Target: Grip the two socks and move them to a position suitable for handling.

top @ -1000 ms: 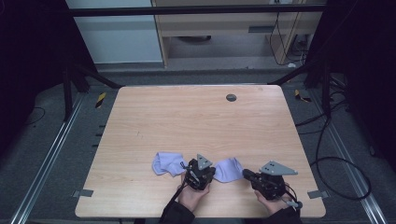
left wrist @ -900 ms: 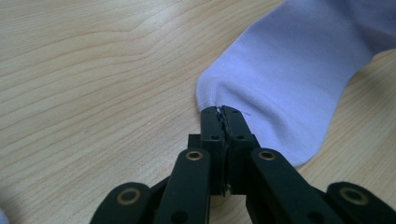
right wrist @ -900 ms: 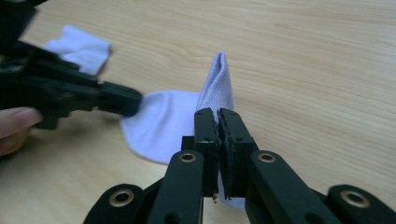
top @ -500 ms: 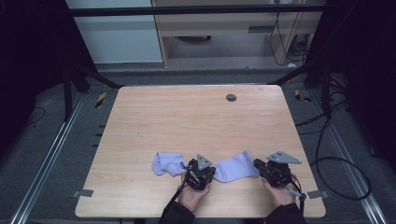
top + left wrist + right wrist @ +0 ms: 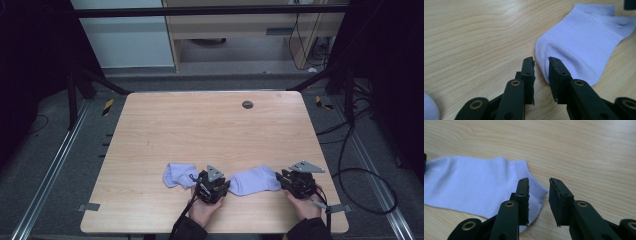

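Pale wooden table (image 5: 200, 135) carried a lavender ankle sock (image 5: 255, 180) lying flat between the two grippers (a second sock (image 5: 177, 175) lay crumpled further left). Both the left gripper (image 5: 541, 62) and the right gripper (image 5: 538, 183) had just been opening, their jaws parted slightly and gripping nothing. The sock's toe lay just beyond the left fingertips, its ribbed cuff under the right ones.

Both claws (image 5: 227, 186) (image 5: 281, 179) now off sock (image 5: 254, 180)
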A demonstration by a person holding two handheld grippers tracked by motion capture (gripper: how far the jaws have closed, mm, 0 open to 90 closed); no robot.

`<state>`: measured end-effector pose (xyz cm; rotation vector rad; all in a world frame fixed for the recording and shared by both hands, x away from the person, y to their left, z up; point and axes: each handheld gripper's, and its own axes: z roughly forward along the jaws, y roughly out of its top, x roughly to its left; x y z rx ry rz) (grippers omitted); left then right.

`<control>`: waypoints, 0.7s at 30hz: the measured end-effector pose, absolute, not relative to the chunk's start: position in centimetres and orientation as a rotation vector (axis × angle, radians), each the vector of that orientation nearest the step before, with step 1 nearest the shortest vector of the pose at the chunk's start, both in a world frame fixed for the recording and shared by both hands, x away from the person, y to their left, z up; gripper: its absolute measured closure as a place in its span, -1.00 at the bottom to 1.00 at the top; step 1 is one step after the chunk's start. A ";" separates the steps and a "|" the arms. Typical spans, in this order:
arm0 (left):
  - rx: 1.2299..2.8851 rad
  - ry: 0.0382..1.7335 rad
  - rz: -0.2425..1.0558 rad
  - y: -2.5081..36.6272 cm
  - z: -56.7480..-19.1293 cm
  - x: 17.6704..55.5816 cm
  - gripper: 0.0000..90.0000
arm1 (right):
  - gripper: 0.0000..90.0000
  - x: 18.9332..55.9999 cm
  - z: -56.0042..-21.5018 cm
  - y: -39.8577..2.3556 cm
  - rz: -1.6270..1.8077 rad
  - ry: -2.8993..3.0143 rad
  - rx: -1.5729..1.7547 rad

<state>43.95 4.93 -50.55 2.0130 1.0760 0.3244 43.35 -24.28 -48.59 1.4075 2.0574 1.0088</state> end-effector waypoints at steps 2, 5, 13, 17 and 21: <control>2.010 1.081 0.321 5.0 -50.6 44.0 0.67 | 0.53 43.8 -49.0 -24.2 0.982 2.076 1.398; 2.013 1.074 0.322 4.9 -50.6 44.0 0.77 | 0.53 44.7 -49.4 -24.3 0.968 2.085 1.407; 2.013 1.059 0.329 4.6 -50.6 44.1 0.96 | 0.91 45.1 -49.7 -24.2 0.960 2.145 1.403; 2.001 1.050 0.344 4.5 -50.3 44.4 0.97 | 0.93 44.5 -49.0 -24.3 0.970 2.137 1.397; 2.014 1.052 0.345 4.2 -50.3 44.8 0.96 | 0.92 43.5 -48.5 -24.8 0.975 2.120 1.398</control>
